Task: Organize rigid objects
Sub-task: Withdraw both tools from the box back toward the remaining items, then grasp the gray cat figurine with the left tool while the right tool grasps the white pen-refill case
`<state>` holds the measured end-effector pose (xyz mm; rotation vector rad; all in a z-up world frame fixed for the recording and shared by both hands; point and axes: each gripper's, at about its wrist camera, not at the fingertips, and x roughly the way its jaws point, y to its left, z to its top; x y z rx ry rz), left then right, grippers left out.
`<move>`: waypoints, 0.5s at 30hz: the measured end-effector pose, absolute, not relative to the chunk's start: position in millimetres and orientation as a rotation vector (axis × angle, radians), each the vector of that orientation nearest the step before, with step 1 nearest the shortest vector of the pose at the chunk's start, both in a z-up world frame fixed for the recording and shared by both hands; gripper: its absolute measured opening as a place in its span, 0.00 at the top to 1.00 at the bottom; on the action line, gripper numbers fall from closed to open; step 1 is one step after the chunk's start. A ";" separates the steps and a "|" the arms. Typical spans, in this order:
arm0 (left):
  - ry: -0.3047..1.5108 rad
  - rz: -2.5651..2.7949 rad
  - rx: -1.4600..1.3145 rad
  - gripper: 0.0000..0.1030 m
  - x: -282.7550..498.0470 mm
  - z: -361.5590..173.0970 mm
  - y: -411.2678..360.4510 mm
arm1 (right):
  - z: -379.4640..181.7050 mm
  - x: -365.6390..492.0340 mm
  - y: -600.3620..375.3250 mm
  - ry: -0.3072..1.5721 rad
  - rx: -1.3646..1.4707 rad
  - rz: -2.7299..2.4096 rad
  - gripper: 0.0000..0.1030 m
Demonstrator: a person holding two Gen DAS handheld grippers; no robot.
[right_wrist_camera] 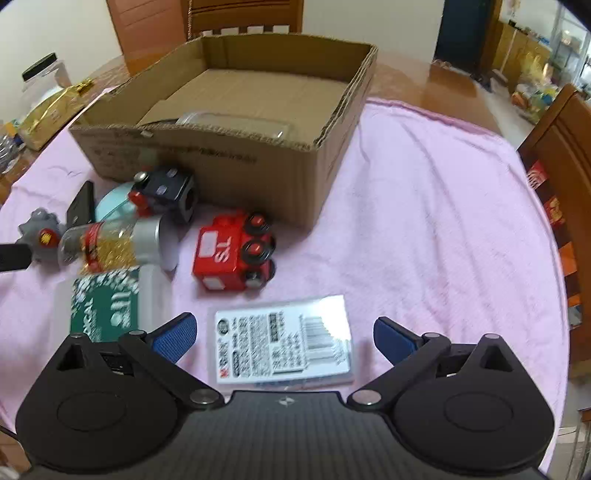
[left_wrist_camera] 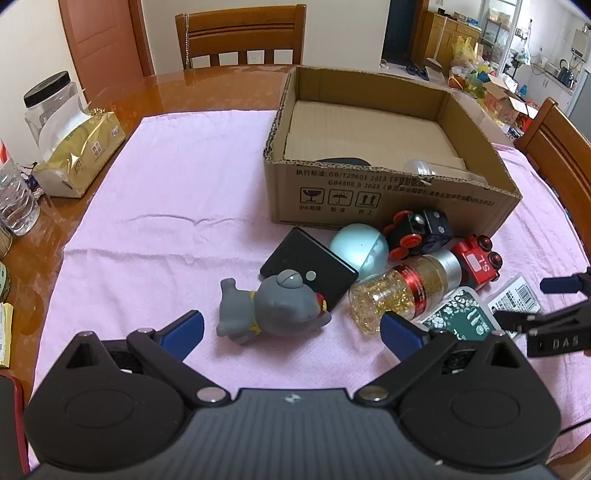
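An open cardboard box (left_wrist_camera: 391, 199) (right_wrist_camera: 229, 162) stands on the pink cloth, with a clear container (left_wrist_camera: 436, 168) inside. In front of it lie a grey toy mouse (left_wrist_camera: 273, 308), a black flat case (left_wrist_camera: 310, 271), a pale blue ball (left_wrist_camera: 358, 249), a black toy train (left_wrist_camera: 421, 230), a red toy train (right_wrist_camera: 234, 254), a gold-filled bottle (left_wrist_camera: 402, 290), a green-labelled box (right_wrist_camera: 105, 308) and a clear labelled case (right_wrist_camera: 282, 341). My left gripper (left_wrist_camera: 291, 332) is open just in front of the mouse. My right gripper (right_wrist_camera: 284, 334) is open over the labelled case.
A gold tissue pack (left_wrist_camera: 79, 155), a black-lidded jar (left_wrist_camera: 51, 101) and a water bottle (left_wrist_camera: 16, 199) stand at the table's left. Wooden chairs (left_wrist_camera: 240, 35) (right_wrist_camera: 561, 155) stand behind and to the right. The pink cloth (right_wrist_camera: 443, 221) stretches right of the box.
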<state>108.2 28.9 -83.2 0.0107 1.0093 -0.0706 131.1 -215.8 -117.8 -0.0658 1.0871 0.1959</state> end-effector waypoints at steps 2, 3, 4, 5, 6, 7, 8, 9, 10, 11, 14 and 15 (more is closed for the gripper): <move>1.011 -0.070 0.009 0.02 109.0 -83.6 28.9 | -121.9 129.1 -213.0 1.098 -0.085 0.199 0.00; 1.012 -0.072 0.008 0.02 109.2 -83.6 28.9 | -124.9 127.8 -211.6 1.103 -0.095 0.199 0.00; 1.012 -0.074 0.008 0.02 109.3 -83.8 28.9 | -127.7 126.8 -210.4 1.107 -0.103 0.197 0.00; 1.012 -0.075 0.009 0.02 109.5 -83.8 28.9 | -130.8 126.4 -208.9 1.110 -0.110 0.193 0.00; 1.012 -0.075 0.011 0.02 109.9 -83.7 29.1 | -132.6 125.5 -208.3 1.114 -0.120 0.188 0.00; 1.011 -0.076 0.011 0.02 110.6 -83.7 29.6 | -133.3 124.6 -207.6 1.116 -0.130 0.185 0.00; 1.010 -0.077 0.011 0.02 111.8 -84.0 30.4 | -134.3 123.3 -207.5 1.114 -0.142 0.182 0.00; 1.008 -0.078 0.012 0.02 113.5 -84.1 31.4 | -134.1 123.1 -207.2 1.110 -0.144 0.184 0.00; 1.005 -0.076 0.013 0.02 115.8 -84.2 32.3 | -134.1 122.7 -208.0 1.111 -0.143 0.185 0.00; 0.996 -0.074 0.012 0.02 119.0 -84.4 33.7 | -133.8 122.3 -208.9 1.111 -0.143 0.185 0.00; 0.981 -0.077 0.008 0.02 129.6 -88.6 37.7 | -134.3 122.1 -210.4 1.109 -0.141 0.182 0.00; 0.978 -0.073 0.007 0.02 133.2 -90.9 39.1 | -133.7 121.5 -210.0 1.109 -0.140 0.178 0.00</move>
